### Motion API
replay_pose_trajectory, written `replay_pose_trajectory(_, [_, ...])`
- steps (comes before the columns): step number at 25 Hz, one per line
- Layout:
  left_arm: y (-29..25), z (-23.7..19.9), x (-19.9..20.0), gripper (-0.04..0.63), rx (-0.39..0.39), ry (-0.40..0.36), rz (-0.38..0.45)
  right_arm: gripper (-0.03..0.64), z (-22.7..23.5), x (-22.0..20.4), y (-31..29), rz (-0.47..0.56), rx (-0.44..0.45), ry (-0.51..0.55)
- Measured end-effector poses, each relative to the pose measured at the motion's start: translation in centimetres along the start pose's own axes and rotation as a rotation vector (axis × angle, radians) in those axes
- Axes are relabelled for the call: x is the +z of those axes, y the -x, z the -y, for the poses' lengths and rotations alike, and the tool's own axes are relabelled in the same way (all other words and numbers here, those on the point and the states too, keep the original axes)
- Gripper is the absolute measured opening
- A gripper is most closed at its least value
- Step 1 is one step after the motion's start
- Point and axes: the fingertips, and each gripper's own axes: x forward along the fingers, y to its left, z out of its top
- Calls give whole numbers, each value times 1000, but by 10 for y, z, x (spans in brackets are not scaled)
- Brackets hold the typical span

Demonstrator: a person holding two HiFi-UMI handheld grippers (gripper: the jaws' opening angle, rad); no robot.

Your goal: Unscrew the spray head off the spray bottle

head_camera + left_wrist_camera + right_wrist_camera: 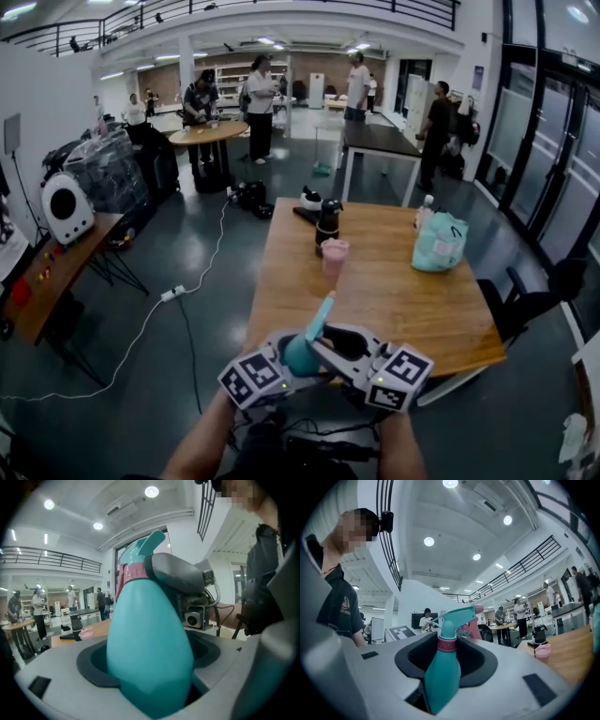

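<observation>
- Spotted the bottle (300, 354)?
- Yes. Held up at the near edge of the wooden table (375, 309), between both tools. Smooth teal plastic, egg-shaped, tapering toward the top.
- And the left gripper (149, 667)?
- Clamped on the fat lower belly. Grey moulded jaws with black scooped pads, hugging both sides.
- Right gripper (443, 667)?
- Facing the left one, closed round the slimmer upper body just under the collar (446, 645). Set fairly wide, yet snug against the plastic.
- What sort of collar?
- Pink, finely ridged, ring-shaped. Topped by the spray head (457, 616): teal, angular, with a thin trigger on its left side in the right gripper view.
- Anything else on the table?
- Toward the far end, a pale pink cup (334, 255), with a dark flask (327, 222) just beyond it. Over to the right, a soft mint bag (439, 242). All well apart from the bottle.
</observation>
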Motion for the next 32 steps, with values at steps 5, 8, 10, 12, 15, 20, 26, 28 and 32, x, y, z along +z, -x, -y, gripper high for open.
replay_pose_trajectory(5, [0, 13, 2, 433, -90, -18, 4, 137, -5, 0, 8, 11, 68, -19])
replay_pose_trajectory(8, [-4, 12, 3, 433, -77, -13, 12, 144, -2, -1, 10, 14, 40, -4])
replay_pose_trajectory(10, [-6, 4, 1, 433, -21, 7, 15, 159, 5, -1, 8, 1, -31, 22])
replay_pose_trajectory(12, [-9, -9, -2, 433, 65, 28, 5, 166, 12, 0, 8, -8, -97, 39])
replay_pose_trajectory(15, [-13, -19, -7, 433, 153, 43, -11, 166, 19, -1, 9, -10, -162, 44])
replay_pose_trajectory(20, [-16, -28, -11, 433, 233, 47, -34, 166, 25, -5, 6, -21, -234, 28])
replay_pose_trajectory(26, [-20, -25, -9, 433, 236, 13, -51, 143, 25, -8, 5, -16, -217, 1])
replay_pose_trajectory(28, [-19, -18, -6, 433, 189, 8, -37, 141, 22, -7, 7, -9, -177, -13])
replay_pose_trajectory(32, [-17, -3, 0, 433, 80, -5, -2, 141, 13, -3, 12, -6, -82, -19])
